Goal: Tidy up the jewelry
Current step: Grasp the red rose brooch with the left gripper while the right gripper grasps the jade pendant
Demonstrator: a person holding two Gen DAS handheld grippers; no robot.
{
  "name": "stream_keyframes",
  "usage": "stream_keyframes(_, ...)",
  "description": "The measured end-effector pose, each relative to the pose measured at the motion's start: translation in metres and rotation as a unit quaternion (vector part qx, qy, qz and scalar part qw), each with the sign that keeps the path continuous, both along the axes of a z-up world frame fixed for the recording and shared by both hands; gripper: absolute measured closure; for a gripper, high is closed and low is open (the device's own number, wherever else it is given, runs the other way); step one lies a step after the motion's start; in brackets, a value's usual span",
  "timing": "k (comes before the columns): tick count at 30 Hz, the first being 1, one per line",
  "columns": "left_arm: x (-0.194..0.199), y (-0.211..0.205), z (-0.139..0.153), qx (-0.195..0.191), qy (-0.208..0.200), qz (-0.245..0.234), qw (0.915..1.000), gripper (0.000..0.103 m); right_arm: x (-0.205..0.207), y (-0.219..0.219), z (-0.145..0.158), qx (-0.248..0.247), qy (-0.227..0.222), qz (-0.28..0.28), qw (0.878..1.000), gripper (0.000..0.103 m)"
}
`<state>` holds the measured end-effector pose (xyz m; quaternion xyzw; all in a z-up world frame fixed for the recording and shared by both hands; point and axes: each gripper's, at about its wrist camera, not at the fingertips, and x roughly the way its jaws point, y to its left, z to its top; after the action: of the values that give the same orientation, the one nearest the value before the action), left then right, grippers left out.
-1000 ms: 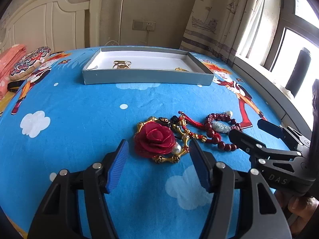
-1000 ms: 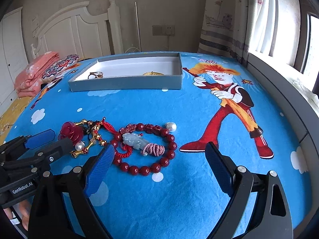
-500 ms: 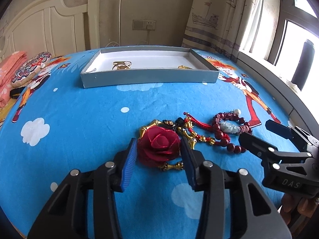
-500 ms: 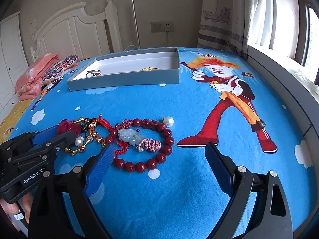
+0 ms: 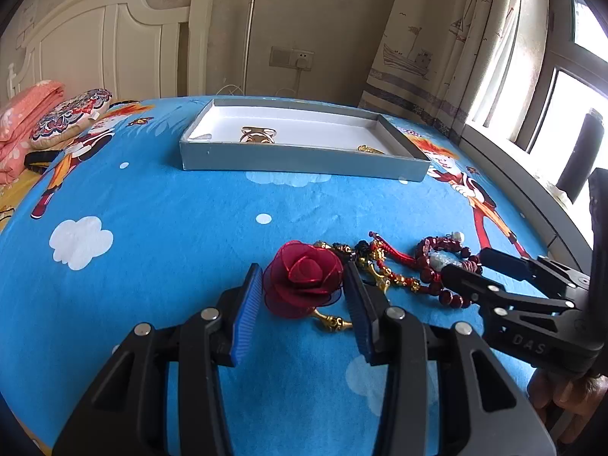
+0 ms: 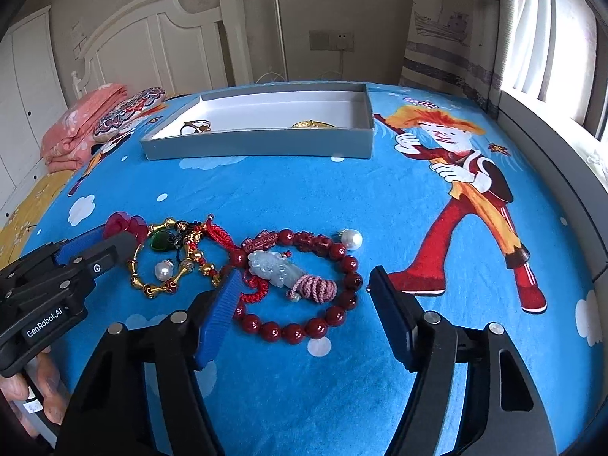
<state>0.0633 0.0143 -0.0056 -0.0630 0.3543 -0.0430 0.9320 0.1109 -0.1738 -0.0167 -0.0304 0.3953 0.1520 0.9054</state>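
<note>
The left gripper (image 5: 304,296) sits low over the blue bedsheet (image 5: 152,247) with its blue pads on either side of the red fabric rose (image 5: 306,275); the jaws are narrowed around the flower, but whether the pads press it cannot be told. Just right of the rose lies the gold bangle (image 6: 167,266), with a loose pearl (image 6: 162,270) inside its loop and a red knotted cord (image 6: 216,233) crossing its right side. Further right, the red bead bracelet (image 6: 315,326) lies flat on the sheet with a pale jade charm (image 6: 271,268) inside it and a second pearl (image 6: 351,238) at its far edge. The right gripper (image 6: 304,300) is spread wide, its fingers straddling the bracelet without touching it. At the far side of the bed, the grey tray (image 5: 304,159) holds a gold ring (image 5: 256,135) and another gold piece (image 5: 366,149).
</note>
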Motion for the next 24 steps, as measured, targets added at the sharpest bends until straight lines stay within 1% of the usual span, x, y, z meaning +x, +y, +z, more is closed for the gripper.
stream_keyframes(3,-0.001,0.002,0.000,-0.002,-0.001,0.002,1.0000,0.061,0.008,0.000,-0.005,0.006,0.020,0.001,1.000,0.047)
stream_keyframes(4,0.000,0.003,0.000,-0.002,-0.001,0.003,1.0000,0.061,0.008,0.000,-0.004,0.006,0.020,0.001,1.000,0.051)
stream_keyframes(7,-0.001,0.004,-0.001,-0.005,0.000,0.005,1.0000,0.061,0.008,0.001,-0.003,0.009,0.022,0.007,1.000,0.059)
stream_keyframes(12,-0.001,0.004,-0.001,-0.005,0.000,0.005,1.0000,0.061,0.003,0.006,-0.003,0.005,0.018,0.020,1.000,0.068)
stream_keyframes(17,-0.003,0.005,-0.002,-0.008,0.000,0.005,1.0000,0.061,-0.003,0.009,-0.002,0.001,0.010,0.026,1.000,0.068)
stream_keyframes(21,-0.004,0.005,-0.002,-0.009,0.001,0.005,0.9999,0.061,-0.005,0.004,0.005,0.015,-0.003,0.022,1.000,0.068)
stream_keyframes(24,-0.004,0.005,-0.002,-0.011,0.001,0.005,0.9999,0.061,-0.004,0.006,0.006,0.016,-0.004,0.028,0.999,0.067)
